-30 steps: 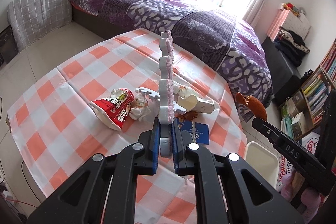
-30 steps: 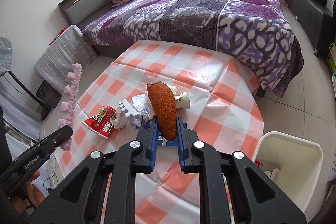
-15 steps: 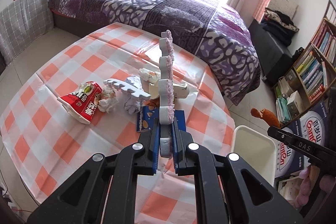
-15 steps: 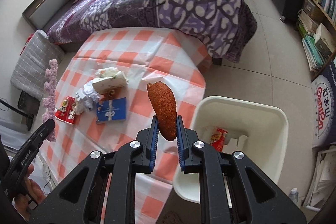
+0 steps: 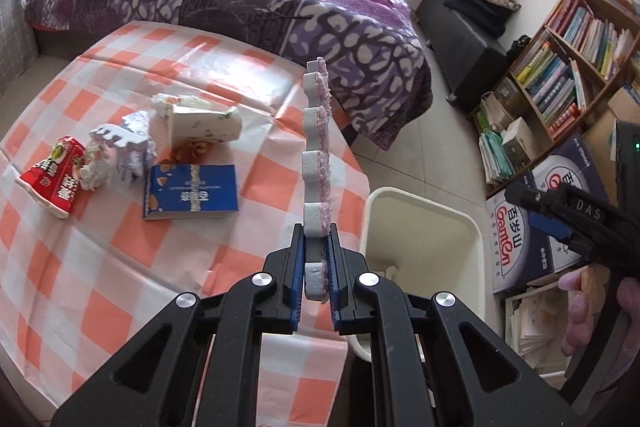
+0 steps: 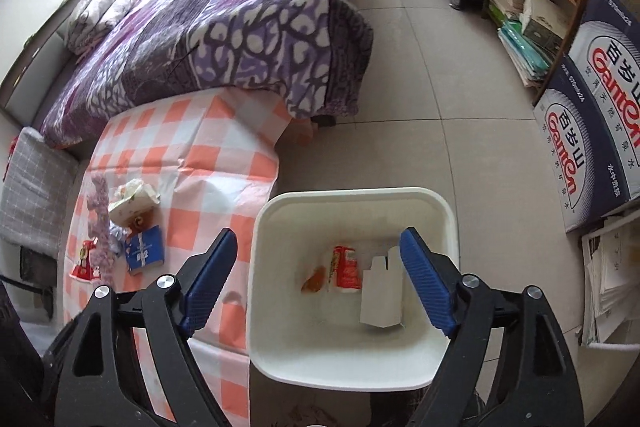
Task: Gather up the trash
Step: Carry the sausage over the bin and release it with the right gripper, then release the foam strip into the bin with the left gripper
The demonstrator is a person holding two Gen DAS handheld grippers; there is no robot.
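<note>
Left of the white plastic bin (image 6: 436,203), a red snack bag (image 5: 54,181), crumpled paper (image 5: 134,157) and a blue booklet (image 5: 191,191) await us on the checked tablecloth (image 5: 100,259). Our left gripper (image 5: 316,261) pinches a white-and-pink foam strip (image 5: 317,147). Our right gripper (image 6: 316,291) gapes above the bin holding perhaps three scraps.

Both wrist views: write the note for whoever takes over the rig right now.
Left hand-held gripper: shut on foam strip, held upright near the bin.
Right hand-held gripper: open, empty, over the bin.
Done: orange piece, red packet and white card lie in the bin.
Left: drop the strip; then clear the table: blue box, red wrapper, cup, crumpled paper, white foam piece.
</note>
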